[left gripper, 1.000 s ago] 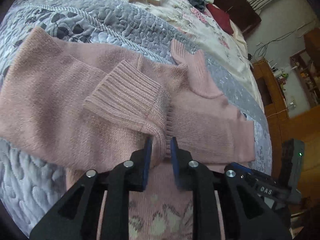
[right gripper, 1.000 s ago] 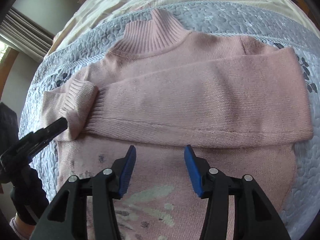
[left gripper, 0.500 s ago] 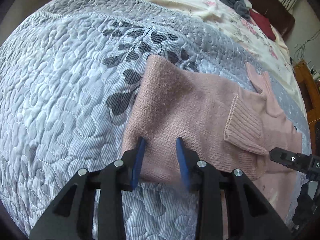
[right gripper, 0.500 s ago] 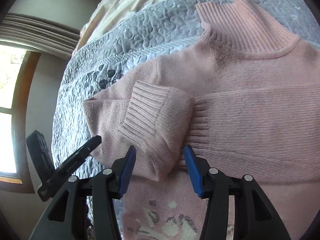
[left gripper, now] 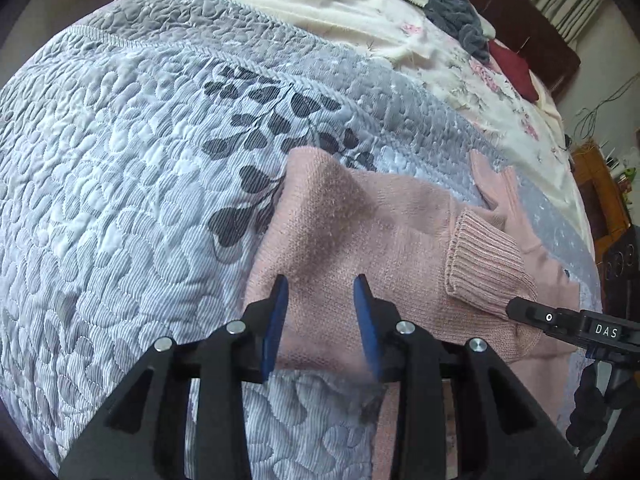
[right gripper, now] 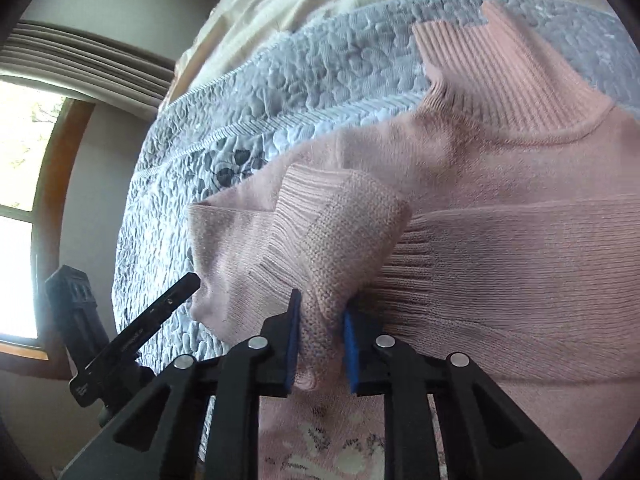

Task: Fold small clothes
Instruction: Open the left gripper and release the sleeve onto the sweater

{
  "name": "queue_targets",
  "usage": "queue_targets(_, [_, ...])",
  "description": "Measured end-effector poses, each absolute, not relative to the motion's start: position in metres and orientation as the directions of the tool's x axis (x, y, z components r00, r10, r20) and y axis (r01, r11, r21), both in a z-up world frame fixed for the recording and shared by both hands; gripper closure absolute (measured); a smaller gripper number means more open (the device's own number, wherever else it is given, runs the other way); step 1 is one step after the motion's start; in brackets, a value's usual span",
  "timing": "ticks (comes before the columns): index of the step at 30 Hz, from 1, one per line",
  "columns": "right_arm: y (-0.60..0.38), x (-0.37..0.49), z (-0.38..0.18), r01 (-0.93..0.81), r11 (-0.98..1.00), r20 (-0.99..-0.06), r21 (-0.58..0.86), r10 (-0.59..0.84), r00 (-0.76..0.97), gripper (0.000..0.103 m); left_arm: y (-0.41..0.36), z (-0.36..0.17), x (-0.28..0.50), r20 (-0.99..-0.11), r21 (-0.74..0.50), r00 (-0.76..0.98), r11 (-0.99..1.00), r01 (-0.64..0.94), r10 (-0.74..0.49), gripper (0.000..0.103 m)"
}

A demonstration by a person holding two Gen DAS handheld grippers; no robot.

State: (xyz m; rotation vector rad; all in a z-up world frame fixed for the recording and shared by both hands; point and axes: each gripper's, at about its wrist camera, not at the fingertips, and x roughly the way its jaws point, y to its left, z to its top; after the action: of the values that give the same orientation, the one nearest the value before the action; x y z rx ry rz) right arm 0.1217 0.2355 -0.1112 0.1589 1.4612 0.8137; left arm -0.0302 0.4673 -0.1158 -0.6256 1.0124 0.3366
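Observation:
A pink knitted sweater (left gripper: pixel 360 232) lies on the bed with one sleeve folded across its chest. Its ribbed high collar (right gripper: pixel 500 72) points away from me. My left gripper (left gripper: pixel 320 292) is open, its blue pads straddling the folded left side edge of the sweater with nothing pinched. My right gripper (right gripper: pixel 320 312) is shut on the ribbed sleeve cuff (right gripper: pixel 344 232), which bunches up between its pads. The cuff (left gripper: pixel 484 268) also shows in the left wrist view, with the right gripper's finger (left gripper: pixel 560 320) beside it.
A grey quilted bedspread (left gripper: pixel 120 200) lies under the sweater, with a cream floral sheet (left gripper: pixel 360 12) beyond it. A dark grey garment (left gripper: pixel 448 4) and a dark red cushion (left gripper: pixel 516 68) sit by the wooden headboard (left gripper: pixel 520 20). A window (right gripper: pixel 20 200) is at the left.
My left gripper let go of the sleeve cuff, opened and moved left to the sweater's side edge. My right gripper moved left and shut on the cuff.

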Motion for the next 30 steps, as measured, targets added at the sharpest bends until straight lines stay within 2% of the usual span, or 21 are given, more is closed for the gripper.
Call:
queue_targets(10, [0.145, 0.158, -0.076, -0.414, 0.807, -0.867, 0.421, 0.492, 0.077, 0.084, 0.406, -0.106, 0.018, -0.843, -0.354, 0.529, 0.841, -0.410, -0.097, 0.070])
queue_targets(14, [0.116, 0.174, -0.096, -0.358, 0.842, -0.884, 0.405, 0.460, 0.083, 0.084, 0.377, -0.115, 0.036, -0.850, -0.350, 0.510, 0.863, -0.364, -0.129, 0.070])
queue_targets(20, [0.106, 0.176, -0.140, -0.350, 0.870, -0.922, 0.346, 0.384, 0.044, 0.084, 0.352, -0.152, 0.055, -0.907, -0.272, 0.404, 0.896, -0.350, -0.117, 0.070])
queue_targets(23, [0.101, 0.176, -0.147, -0.344, 0.868, -0.920, 0.358, 0.391, 0.028, 0.080, 0.349, -0.156, 0.056, -0.910, -0.258, 0.401, 0.902, -0.347, -0.106, 0.070])
queue_targets(25, [0.098, 0.176, -0.143, -0.350, 0.865, -0.919, 0.359, 0.393, 0.027, 0.074, 0.350, -0.155, 0.057, -0.912, -0.258, 0.397, 0.900, -0.351, -0.106, 0.070])
queue_targets(30, [0.100, 0.166, -0.096, -0.442, 0.867, -0.926, 0.230, 0.334, 0.174, 0.064, 0.350, -0.136, 0.055, -0.906, -0.248, 0.415, 0.902, -0.354, -0.086, 0.067])
